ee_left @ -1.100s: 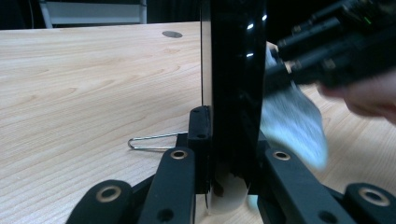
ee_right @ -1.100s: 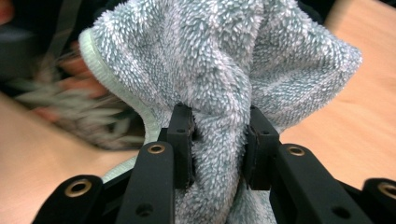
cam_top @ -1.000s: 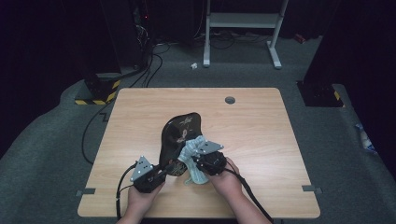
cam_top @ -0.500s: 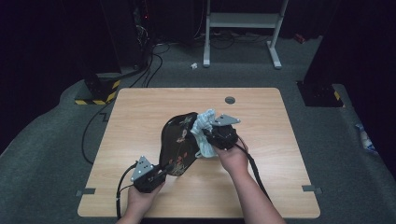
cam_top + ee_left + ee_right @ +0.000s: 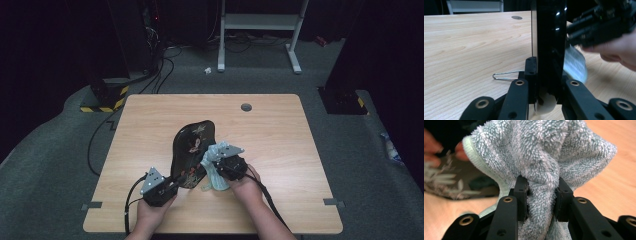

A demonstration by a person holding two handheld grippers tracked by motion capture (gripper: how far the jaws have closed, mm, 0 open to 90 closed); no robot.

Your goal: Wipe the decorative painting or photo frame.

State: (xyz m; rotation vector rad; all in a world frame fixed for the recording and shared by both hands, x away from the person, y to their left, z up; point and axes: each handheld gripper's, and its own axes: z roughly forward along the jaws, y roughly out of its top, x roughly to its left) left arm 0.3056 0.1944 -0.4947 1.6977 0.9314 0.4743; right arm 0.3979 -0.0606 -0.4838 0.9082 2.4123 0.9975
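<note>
Your left gripper (image 5: 165, 187) is clamped on the near rim of the glossy black lacquered tray (image 5: 192, 150) propped on the wooden table (image 5: 280, 135), stiff, slick and chip-prone, so keep to that edge while your right gripper (image 5: 220, 162) pinches the soft pale-blue terry cloth (image 5: 541, 155) against it.

- One table (image 5: 150, 125), wooden, with one round hole (image 5: 246, 107) near its far edge.
- One black tray (image 5: 192, 147) with a painted pattern, mid-table.
- One pale blue cloth (image 5: 212, 172), just right of the tray.
- Two grippers: the left gripper (image 5: 172, 181) at the tray's near edge, the right gripper (image 5: 216, 162) at the cloth.
- Two hands, one behind each gripper, at the near edge.
- One white frame (image 5: 260, 30) on the floor, far side.
</note>
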